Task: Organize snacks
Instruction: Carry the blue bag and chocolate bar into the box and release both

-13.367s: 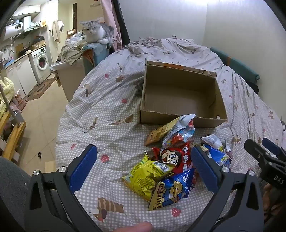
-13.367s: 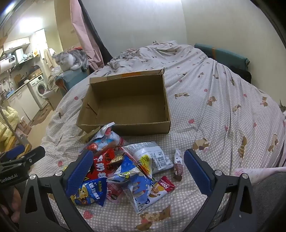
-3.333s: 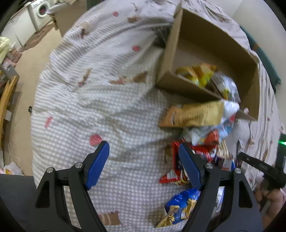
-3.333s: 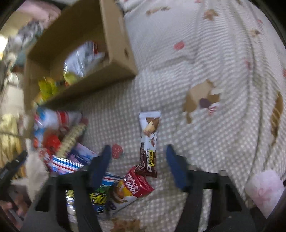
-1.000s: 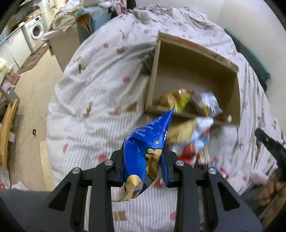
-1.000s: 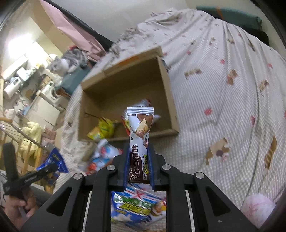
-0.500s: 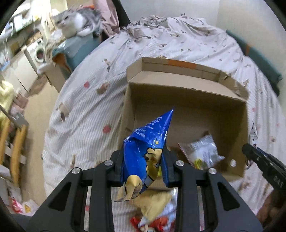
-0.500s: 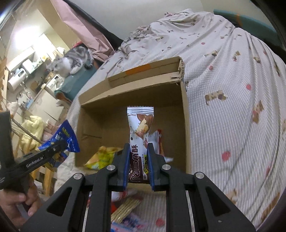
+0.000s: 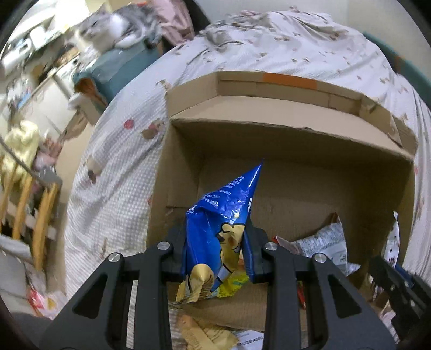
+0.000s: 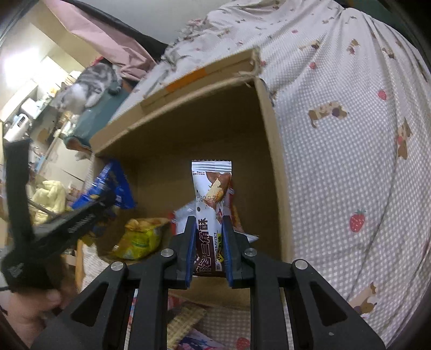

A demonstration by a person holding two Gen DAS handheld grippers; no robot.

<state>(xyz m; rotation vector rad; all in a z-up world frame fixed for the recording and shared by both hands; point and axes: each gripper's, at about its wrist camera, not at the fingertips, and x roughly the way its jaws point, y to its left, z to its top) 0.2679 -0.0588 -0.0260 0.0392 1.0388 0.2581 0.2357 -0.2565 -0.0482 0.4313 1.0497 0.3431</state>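
An open cardboard box [image 9: 282, 140] [image 10: 272, 150] lies on the bed. My left gripper [image 9: 218, 250] is shut on a blue snack bag [image 9: 223, 220], held over the box's near left part. My right gripper [image 10: 208, 242] is shut on a slim brown-and-white wafer packet [image 10: 211, 193], held over the box's right side. Inside the box lie a yellow bag [image 10: 140, 237] and a silvery white bag [image 9: 323, 242]. In the right wrist view the left gripper [image 10: 67, 223] with its blue bag [image 10: 113, 183] shows at the left, a hand [image 10: 35, 307] below it.
Several loose snack packets lie on the checked bedspread [image 10: 350, 161] in front of the box [image 9: 207, 333] [image 10: 186, 323]. A grey cat [image 9: 118, 21] [image 10: 86, 86] rests on a teal surface beyond the bed's left edge. The floor drops off to the left.
Both grippers have moved forward and slightly down with their packets, from before the box to over its inside. The box now fills both views.
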